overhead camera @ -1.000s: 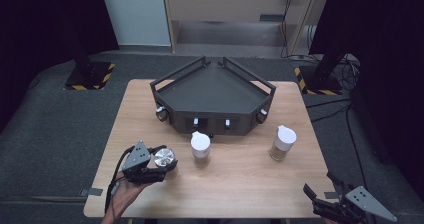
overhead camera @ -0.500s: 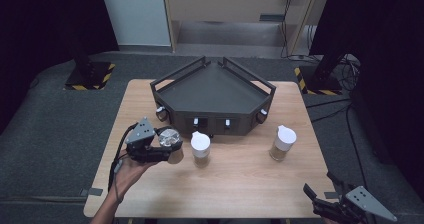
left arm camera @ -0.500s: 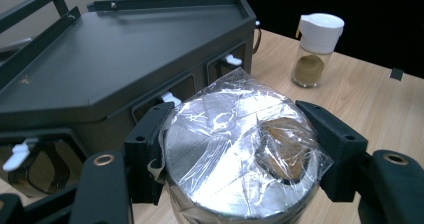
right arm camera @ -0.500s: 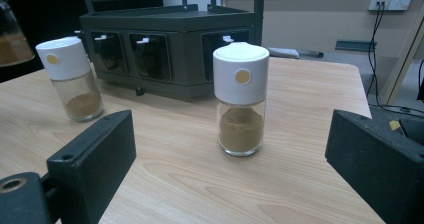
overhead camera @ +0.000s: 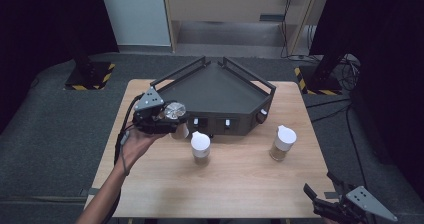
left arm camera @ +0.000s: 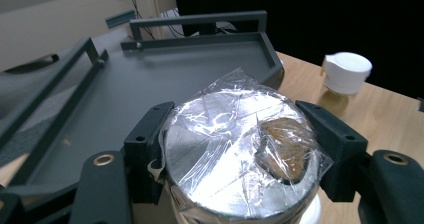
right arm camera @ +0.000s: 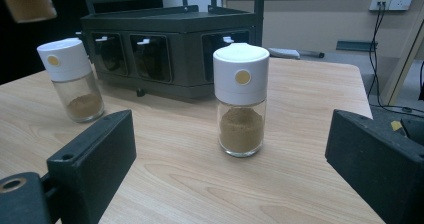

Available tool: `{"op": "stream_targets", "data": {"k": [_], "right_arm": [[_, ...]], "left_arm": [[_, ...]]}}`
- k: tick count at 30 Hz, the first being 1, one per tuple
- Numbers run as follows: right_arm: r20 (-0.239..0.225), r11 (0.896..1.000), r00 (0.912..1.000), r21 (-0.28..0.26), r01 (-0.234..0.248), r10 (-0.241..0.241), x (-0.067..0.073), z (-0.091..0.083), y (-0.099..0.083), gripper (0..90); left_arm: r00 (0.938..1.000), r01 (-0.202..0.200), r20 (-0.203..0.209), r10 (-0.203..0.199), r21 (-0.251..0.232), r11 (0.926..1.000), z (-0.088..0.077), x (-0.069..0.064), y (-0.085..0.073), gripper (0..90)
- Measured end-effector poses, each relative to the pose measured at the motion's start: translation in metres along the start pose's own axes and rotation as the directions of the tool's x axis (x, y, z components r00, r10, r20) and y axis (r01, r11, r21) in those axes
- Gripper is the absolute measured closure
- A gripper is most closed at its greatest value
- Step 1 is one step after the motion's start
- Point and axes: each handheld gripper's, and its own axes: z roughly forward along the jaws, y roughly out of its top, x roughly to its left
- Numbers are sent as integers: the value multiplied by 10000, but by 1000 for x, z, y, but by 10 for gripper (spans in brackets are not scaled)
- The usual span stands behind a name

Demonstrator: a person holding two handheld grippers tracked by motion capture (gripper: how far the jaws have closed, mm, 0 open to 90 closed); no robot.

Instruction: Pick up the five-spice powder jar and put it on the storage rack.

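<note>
A jar (left arm camera: 240, 149) with clear film stretched over its mouth sits clamped between the two black jaws of the left hand-held gripper (overhead camera: 167, 119), the pads pressing on its sides. In the high view it hangs left of centre, lifted off the worktop (overhead camera: 240, 184) and just at the left front corner of the dark rack (overhead camera: 215, 86). In the left gripper view the flat grey top of the rack spreads out beyond the jar, edged by low rails. The step in hand looks like carrying the jar up to set it on that top; what is under the film is hard to read, perhaps a brown powder.

The next move calls for lifting the jar clear of the near rail, keeping it upright, and bringing it down on a bare part of the deck before the jaws let go.

Two white-capped shakers stand on the worktop in front of the rack, one mid-frame (overhead camera: 200, 147), one to the right (overhead camera: 282, 143). The right hand-held gripper (overhead camera: 332, 209) rests at the lower right with its jaws wide and nothing between them, facing the right shaker.
</note>
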Motion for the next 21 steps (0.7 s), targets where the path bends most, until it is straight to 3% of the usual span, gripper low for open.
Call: {"op": "stream_targets", "data": {"k": [7,12,17,21], "right_arm": [[-8,10000,10000,6,-25,25,0,0,0,61],[-11,10000,10000,9,-47,47,0,0,0,61],[-17,10000,10000,-4,-76,76,-1,0,0,61],[-22,10000,10000,-12,-84,84,-1,-1,0,61]], "left_arm": [[9993,-23,-379,20,-74,10000,10,6,21,334],[9970,224,-745,-230,-96,9997,21,13,32,334],[9912,451,-1240,-460,-103,9989,35,19,37,334],[9833,722,-1667,-735,-134,9973,46,25,36,334]]}}
